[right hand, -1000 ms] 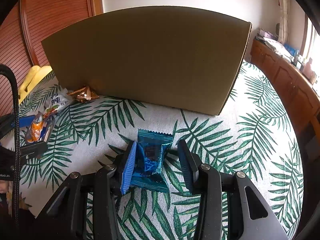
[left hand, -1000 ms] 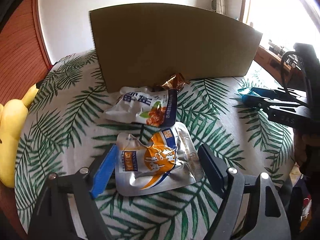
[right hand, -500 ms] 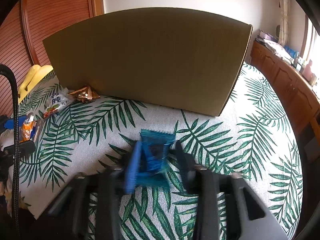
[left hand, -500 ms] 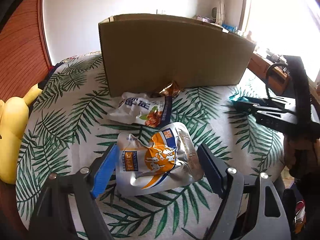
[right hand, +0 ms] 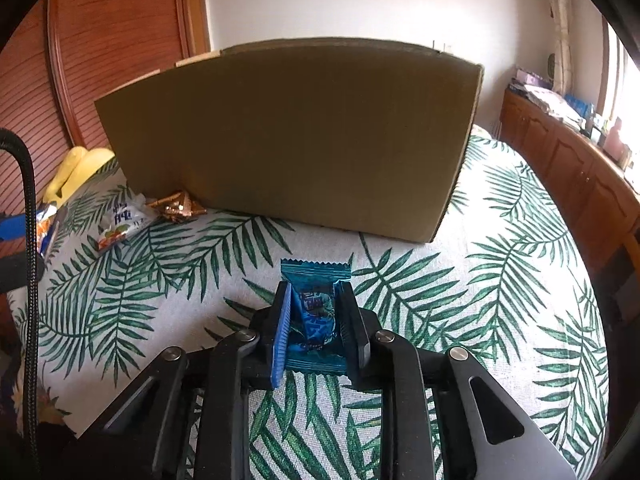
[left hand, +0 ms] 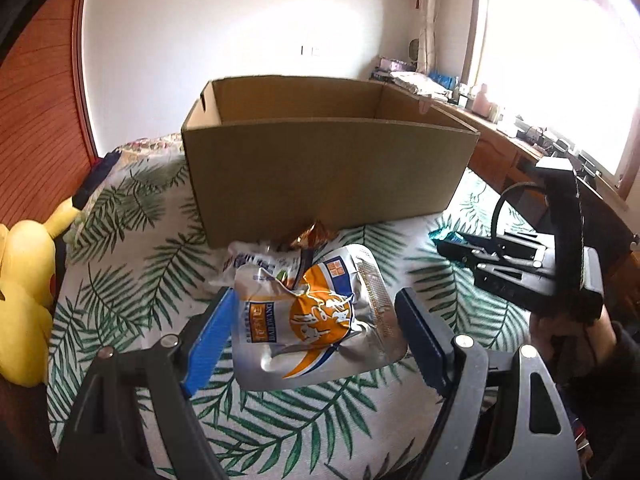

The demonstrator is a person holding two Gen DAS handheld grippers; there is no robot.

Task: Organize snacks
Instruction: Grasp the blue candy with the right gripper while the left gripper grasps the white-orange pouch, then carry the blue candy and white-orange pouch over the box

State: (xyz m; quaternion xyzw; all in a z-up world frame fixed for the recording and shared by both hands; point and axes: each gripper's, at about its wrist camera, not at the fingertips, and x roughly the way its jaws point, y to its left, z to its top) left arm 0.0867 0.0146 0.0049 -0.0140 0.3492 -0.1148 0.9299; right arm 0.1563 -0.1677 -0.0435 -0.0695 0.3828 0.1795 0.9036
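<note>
right gripper [right hand: 314, 322]: pinched tight on the small blue snack packet [right hand: 316, 312], both pads squeezing its sides. The packet sits low over the leaf-print cloth [right hand: 500, 280], about mid-way along the front of the box and a bit out from it.

left gripper [left hand: 316, 340]: jaws wide, with the silver-and-orange pouch [left hand: 312, 320] wedged between them. The blue pad touches its left edge; the right side is harder to read, though it looks like the pad meets the pouch's edge there too. The pouch seems lifted clear of the cloth.

cardboard box [left hand: 328, 168]: open on top, standing on the cloth toward its far edge. From the left wrist view you can see over the rim, but not down to the bottom.

white snack bag [right hand: 120, 220]: lying on the cloth near the box's front left corner.

gold wrapper [right hand: 178, 208]: crumpled, right up against the box's front wall, just beside the white bag.

yellow plush toy [left hand: 24, 292]: off the left edge of the cloth.

wooden cabinet [right hand: 568, 168]: runs along the right side, with clutter on top.
</note>
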